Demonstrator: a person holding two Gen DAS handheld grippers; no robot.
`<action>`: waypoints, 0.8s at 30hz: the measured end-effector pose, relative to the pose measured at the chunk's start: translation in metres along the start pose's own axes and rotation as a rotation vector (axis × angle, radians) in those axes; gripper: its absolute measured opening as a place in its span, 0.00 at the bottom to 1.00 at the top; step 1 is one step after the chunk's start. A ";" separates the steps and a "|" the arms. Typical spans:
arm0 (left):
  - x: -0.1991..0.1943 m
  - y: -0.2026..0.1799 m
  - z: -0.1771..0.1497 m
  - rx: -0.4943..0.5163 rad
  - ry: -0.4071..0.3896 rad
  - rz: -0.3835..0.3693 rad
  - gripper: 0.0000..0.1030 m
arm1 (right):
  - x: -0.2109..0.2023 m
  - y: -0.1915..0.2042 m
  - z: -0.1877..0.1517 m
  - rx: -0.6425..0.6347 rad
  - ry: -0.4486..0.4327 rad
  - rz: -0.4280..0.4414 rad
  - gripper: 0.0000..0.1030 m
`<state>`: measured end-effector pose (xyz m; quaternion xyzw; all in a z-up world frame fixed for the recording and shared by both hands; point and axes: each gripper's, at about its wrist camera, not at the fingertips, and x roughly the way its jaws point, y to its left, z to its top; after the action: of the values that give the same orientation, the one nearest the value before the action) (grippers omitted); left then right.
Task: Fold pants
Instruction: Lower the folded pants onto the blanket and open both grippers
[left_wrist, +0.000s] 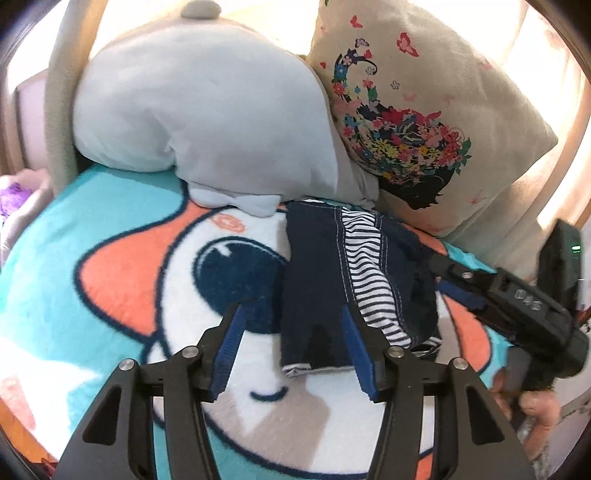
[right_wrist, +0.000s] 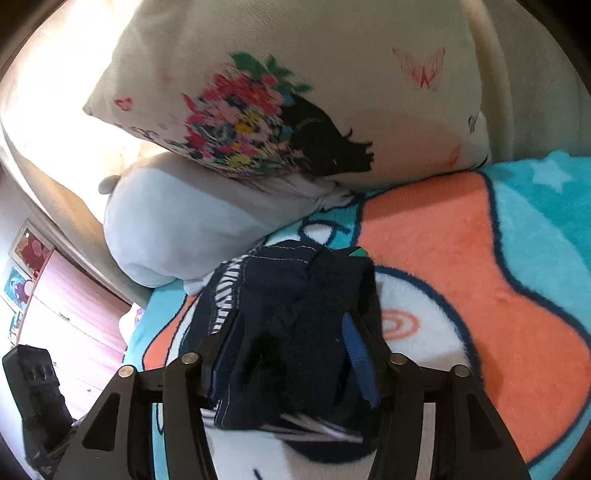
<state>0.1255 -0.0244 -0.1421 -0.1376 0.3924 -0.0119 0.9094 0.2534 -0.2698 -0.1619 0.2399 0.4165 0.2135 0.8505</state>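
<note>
The pants are small and dark navy, with a white-and-navy striped band running along the length and light stitching beside it. They lie folded into a narrow bundle on the bed, a little to the right of the middle in the left wrist view. The far end points to 12 o'clock, the near end with a striped hem to 6 o'clock. In the right wrist view the pants are bunched, layers stacked.
</note>
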 end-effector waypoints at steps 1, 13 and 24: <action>-0.002 -0.002 -0.002 0.012 -0.010 0.022 0.53 | -0.007 0.003 -0.002 -0.011 -0.011 -0.006 0.62; -0.026 -0.025 -0.020 0.126 -0.091 0.117 0.65 | -0.052 -0.002 -0.050 -0.042 -0.107 -0.164 0.65; -0.035 -0.036 -0.032 0.168 -0.090 0.138 0.73 | -0.061 0.001 -0.067 -0.063 -0.101 -0.195 0.66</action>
<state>0.0821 -0.0623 -0.1288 -0.0339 0.3574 0.0242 0.9330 0.1647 -0.2881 -0.1603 0.1818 0.3873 0.1306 0.8944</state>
